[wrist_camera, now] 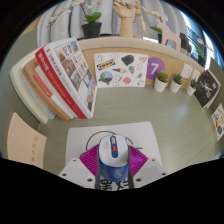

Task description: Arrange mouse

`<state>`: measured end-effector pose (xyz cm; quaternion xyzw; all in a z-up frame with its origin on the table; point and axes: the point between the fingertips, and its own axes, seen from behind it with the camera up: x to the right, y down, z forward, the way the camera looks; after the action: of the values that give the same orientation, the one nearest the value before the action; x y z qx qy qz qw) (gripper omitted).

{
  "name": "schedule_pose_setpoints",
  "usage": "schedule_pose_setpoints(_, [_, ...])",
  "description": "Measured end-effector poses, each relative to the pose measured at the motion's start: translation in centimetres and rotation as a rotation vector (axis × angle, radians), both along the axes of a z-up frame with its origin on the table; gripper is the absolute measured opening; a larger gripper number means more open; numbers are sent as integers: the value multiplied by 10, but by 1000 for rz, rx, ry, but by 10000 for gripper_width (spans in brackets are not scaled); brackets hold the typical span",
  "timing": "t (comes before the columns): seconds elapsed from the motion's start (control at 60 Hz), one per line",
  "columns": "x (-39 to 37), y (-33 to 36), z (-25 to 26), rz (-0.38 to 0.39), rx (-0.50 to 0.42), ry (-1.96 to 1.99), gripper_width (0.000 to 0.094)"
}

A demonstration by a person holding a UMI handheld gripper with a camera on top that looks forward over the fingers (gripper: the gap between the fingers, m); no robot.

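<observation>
A white and blue mouse (pixel 112 155) with a red wheel sits between my gripper's (pixel 113 160) two fingers. The pink pads (pixel 92 160) press against its left and right sides. The mouse is held over a white square mat (pixel 140 135) on the pale green table. Its thin cable (pixel 90 142) loops just ahead of the left finger.
Several books (pixel 65 75) lean at the left, beyond the mat. A tan flat board (pixel 24 140) lies at the near left. A low shelf at the back carries picture cards (pixel 120 68), a purple card (pixel 155 68) and small potted plants (pixel 163 82).
</observation>
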<state>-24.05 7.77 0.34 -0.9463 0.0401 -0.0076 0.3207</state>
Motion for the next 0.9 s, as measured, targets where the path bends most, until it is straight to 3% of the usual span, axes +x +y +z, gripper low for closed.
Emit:
schedule_pose_setpoints(0.083, [-2,-14,-18,2,-30,2,384])
schedule_pose_setpoints(0.133, [-2,-12,-19,8,-1,-16,379])
schedule_pose_setpoints(0.317, [1,-9,-18,21,28,-48,514])
schedule_pose_setpoints(0.4, [7,-11,-10,2,22,-62,691])
schedule_pose_setpoints(0.45, [10,-10,5,-6,49,-72,760])
schedule_pose_setpoints(0.583, [10,-23,78,-8,147,-35,823])
schedule_pose_setpoints(0.767, [17,-77,190,29,292,-42,852])
schedule_pose_setpoints(0.9, [30,-129,237,42,356,-62,854])
